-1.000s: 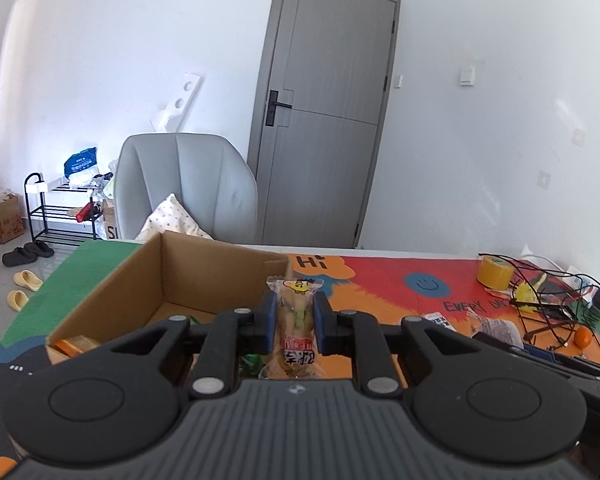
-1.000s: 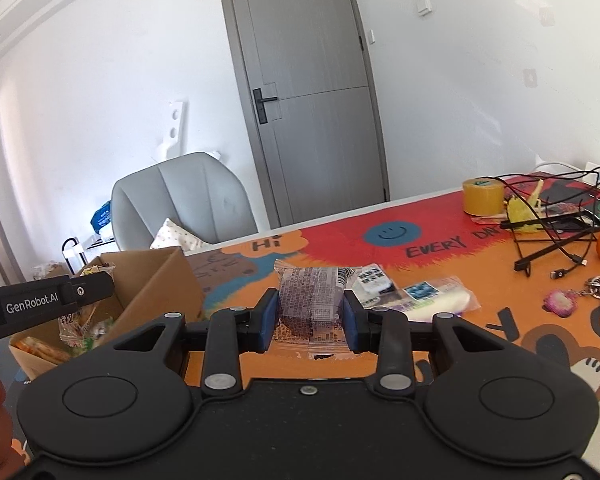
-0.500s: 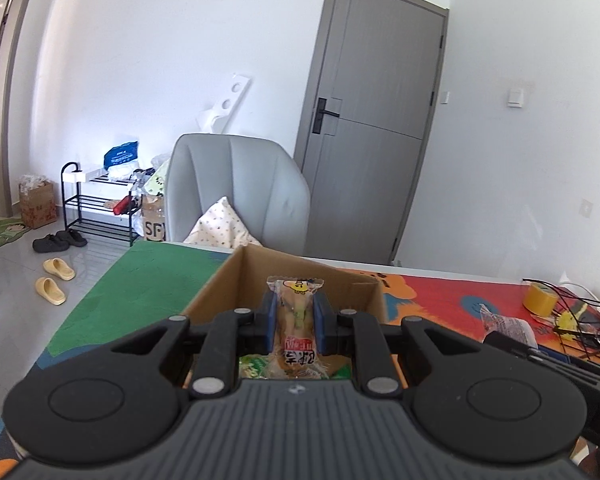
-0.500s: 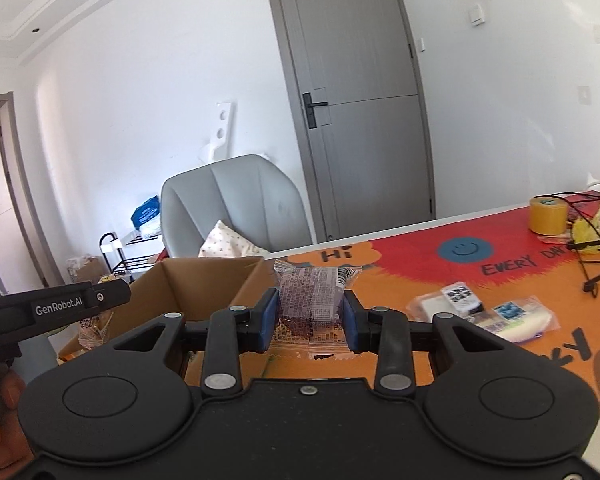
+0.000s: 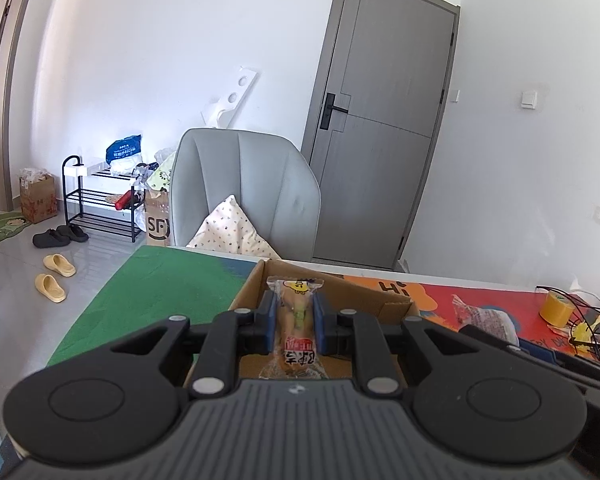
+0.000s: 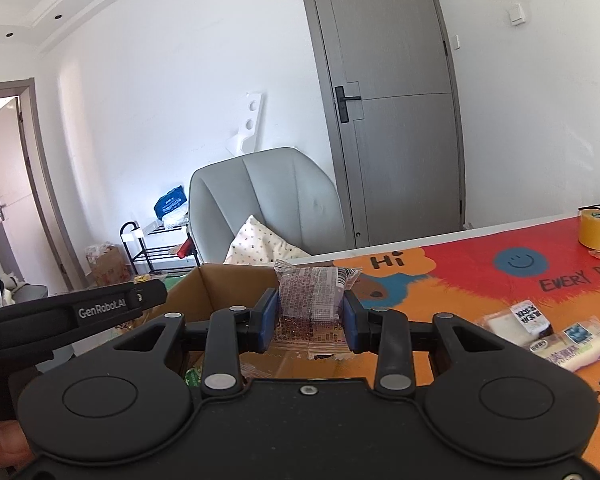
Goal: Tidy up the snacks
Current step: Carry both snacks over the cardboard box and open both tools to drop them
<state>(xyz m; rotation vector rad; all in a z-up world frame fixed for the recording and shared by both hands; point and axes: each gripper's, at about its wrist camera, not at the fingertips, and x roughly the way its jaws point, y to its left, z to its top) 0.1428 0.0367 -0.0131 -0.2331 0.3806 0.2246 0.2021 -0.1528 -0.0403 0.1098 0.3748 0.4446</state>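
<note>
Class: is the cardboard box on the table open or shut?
Open: the cardboard box has no lid over it, and its brown inner walls show.

"SF" on paper bag (image 5: 157,222) by chair | "GenRobot.AI" on left gripper (image 6: 104,309) | "Hi" (image 6: 387,259) and "EVERY DA…" (image 6: 572,278) on table mat near far edge | snack wrapper print unreadable

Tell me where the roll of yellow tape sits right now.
The yellow tape roll stands on the red part of the table mat, at the far right edge of the right wrist view, beside a tangle of black cables and beyond the smiley face print.
</note>
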